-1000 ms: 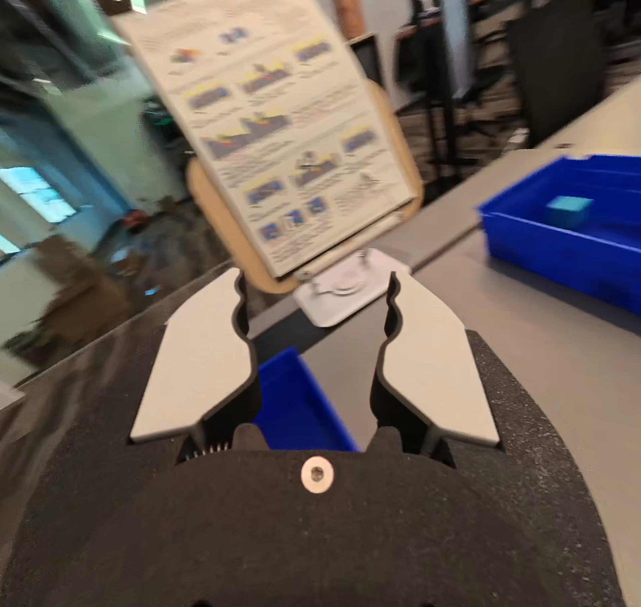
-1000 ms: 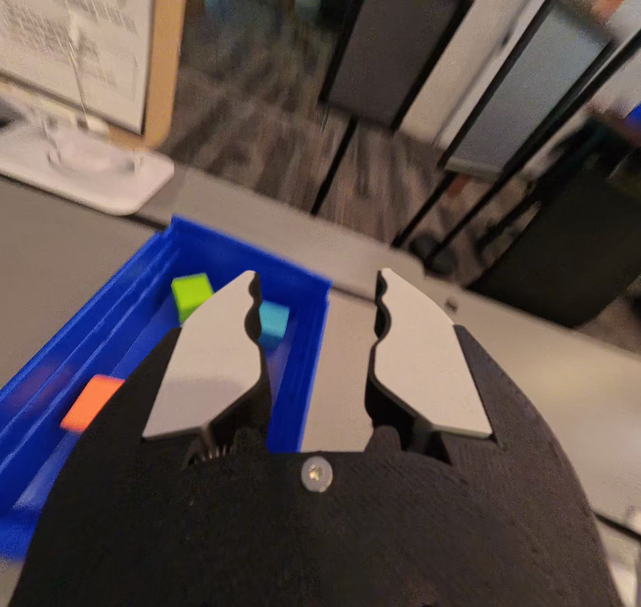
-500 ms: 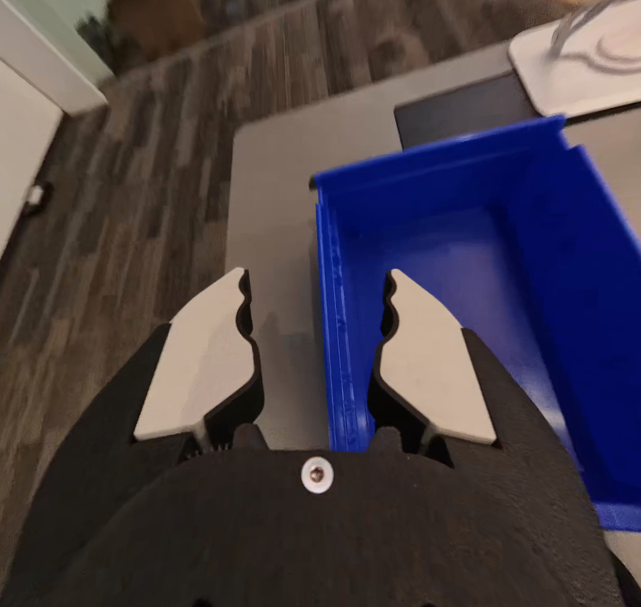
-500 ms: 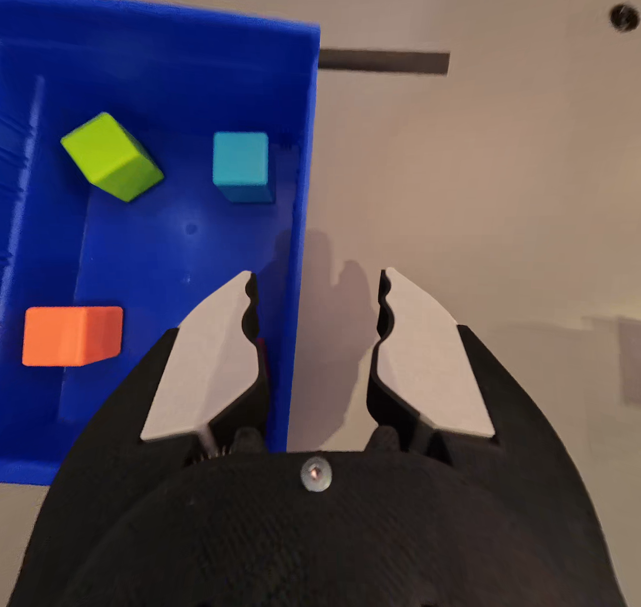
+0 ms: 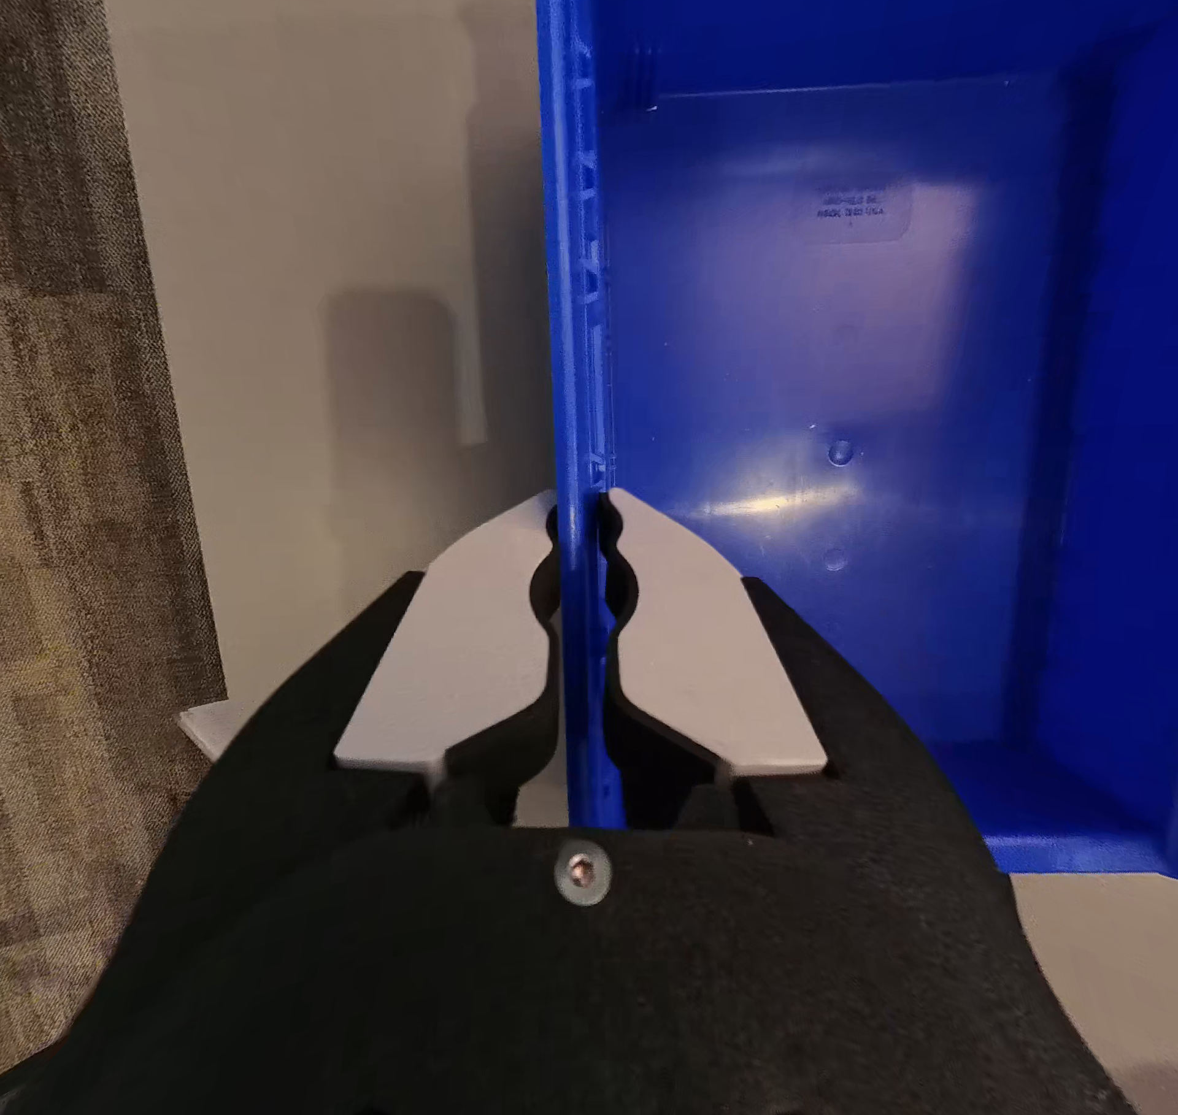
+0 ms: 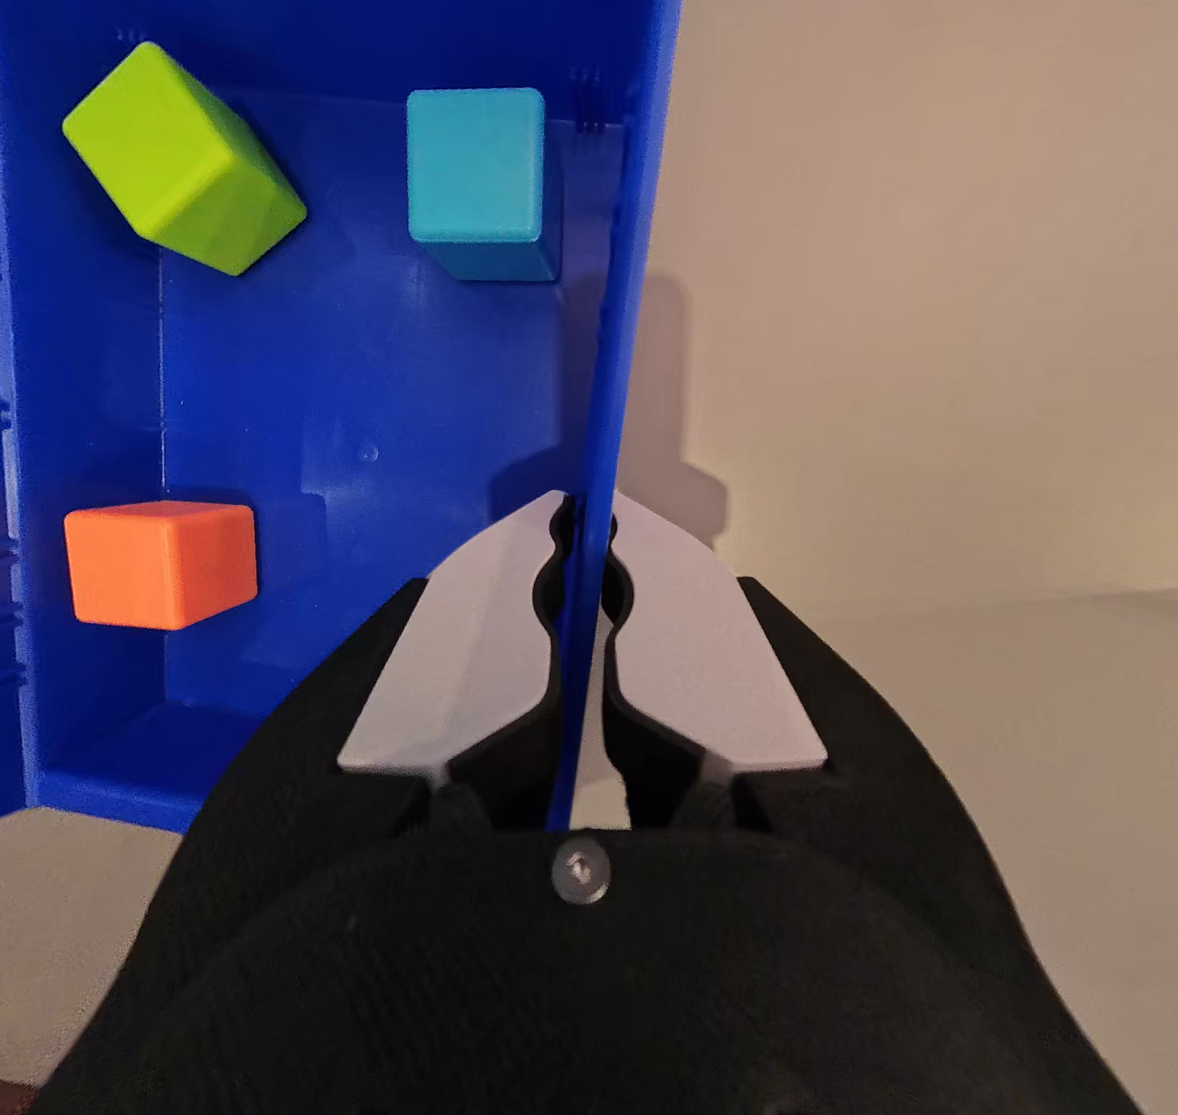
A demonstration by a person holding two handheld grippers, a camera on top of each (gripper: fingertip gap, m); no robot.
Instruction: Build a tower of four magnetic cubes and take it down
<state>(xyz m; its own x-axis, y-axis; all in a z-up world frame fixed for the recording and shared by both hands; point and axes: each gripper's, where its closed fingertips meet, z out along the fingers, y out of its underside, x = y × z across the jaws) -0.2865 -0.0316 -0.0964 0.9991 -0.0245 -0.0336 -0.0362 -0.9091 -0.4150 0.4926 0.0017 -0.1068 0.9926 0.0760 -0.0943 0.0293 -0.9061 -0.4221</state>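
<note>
In the left wrist view my left gripper (image 5: 579, 501) is shut on the left wall (image 5: 570, 320) of an empty blue bin, both pads pressed against it. In the right wrist view my right gripper (image 6: 589, 501) is shut on the right wall (image 6: 615, 351) of another blue bin. That bin holds a green cube (image 6: 181, 157) at the far left, a cyan cube (image 6: 475, 170) at the far right and an orange cube (image 6: 159, 562) at the near left. All three lie loose on the bin floor, apart from each other.
Both bins stand on a grey table (image 5: 319, 256). The table's left edge and the carpeted floor (image 5: 76, 383) lie left of the empty bin. Bare table (image 6: 924, 383) lies right of the cube bin. Across from one pair of fingers to the other is roughly 80 cm.
Both grippers tilted down from looking across the room to looking onto the bins. Each came down astride a bin wall and shut on it.
</note>
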